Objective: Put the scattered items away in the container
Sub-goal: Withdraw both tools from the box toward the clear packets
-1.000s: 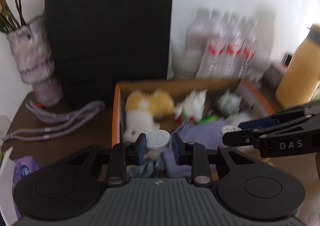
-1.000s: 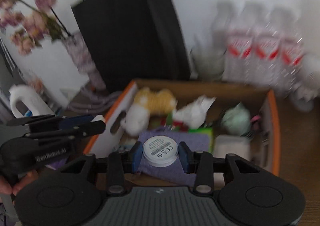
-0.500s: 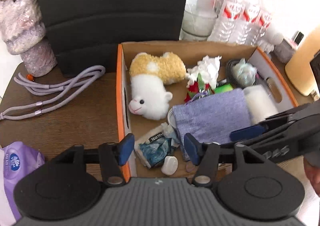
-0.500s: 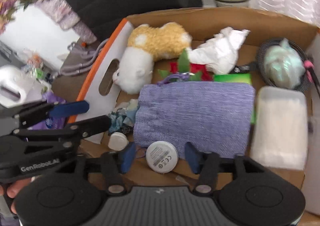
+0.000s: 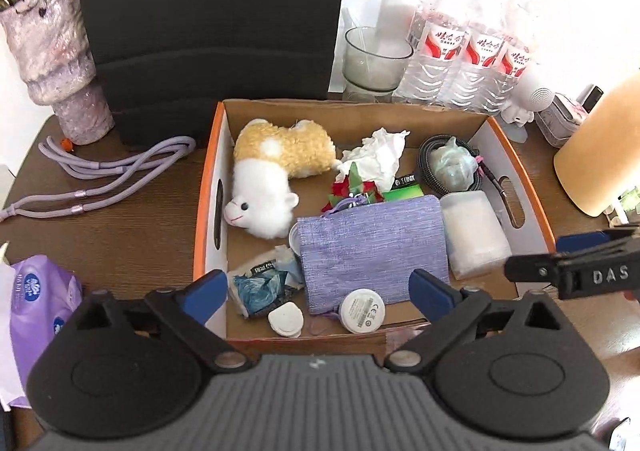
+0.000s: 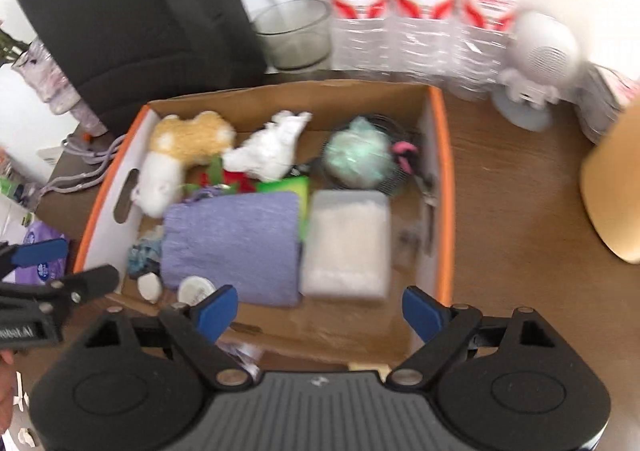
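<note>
Dark brown wooden surface (image 5: 132, 227) under a white wall. From the left: purple wipes pack (image 5: 38, 299) at the near edge, mottled lilac vase (image 5: 56, 51) at the back, lilac cord (image 5: 108, 171) looped beside it. Behind, black paper bag (image 5: 208, 19) upright against the wall. Centre: orange-rimmed cardboard box (image 5: 208, 187) holding a plush alpaca (image 5: 272, 171), purple pouch (image 5: 372, 243), small white cap (image 5: 286, 319) and round white disc (image 5: 362, 309) near its front wall. Left tool (image 5: 316, 293) spread wide, empty, hovering over the box front. Further right: glass bowl (image 5: 376, 59), water bottles (image 5: 468, 63), tan cylinder (image 5: 604, 147). Right tool (image 6: 318, 309) likewise spread, gripping nothing
</note>
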